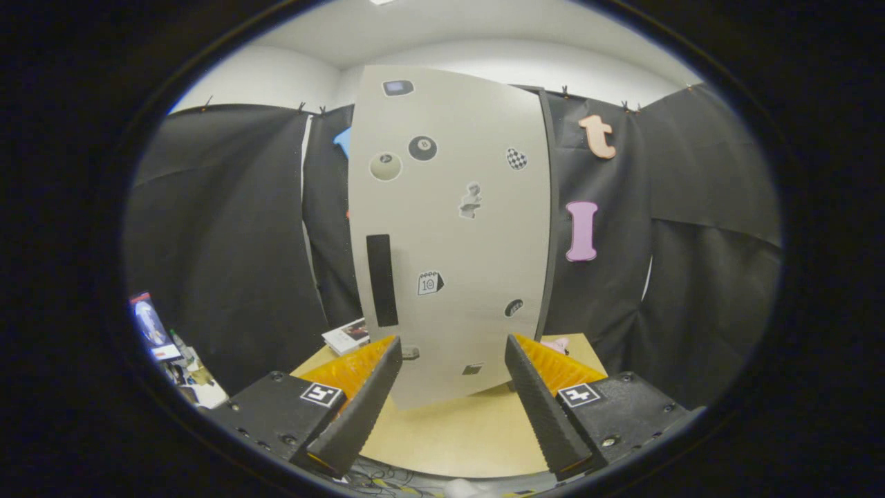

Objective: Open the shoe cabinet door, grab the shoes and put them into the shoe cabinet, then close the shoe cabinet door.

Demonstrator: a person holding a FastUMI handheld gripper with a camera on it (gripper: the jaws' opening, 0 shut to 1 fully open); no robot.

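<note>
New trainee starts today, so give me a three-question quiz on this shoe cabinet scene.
1. True or false: the cabinet door is shut.
2. The black handle sits nearer which finger: A left, B right?
3. What is between the gripper fingers?

Key: 1 true. 2 A. 3 Nothing is gripped; the fingers are spread, with the door's lower part beyond them, above the wooden table.
</note>
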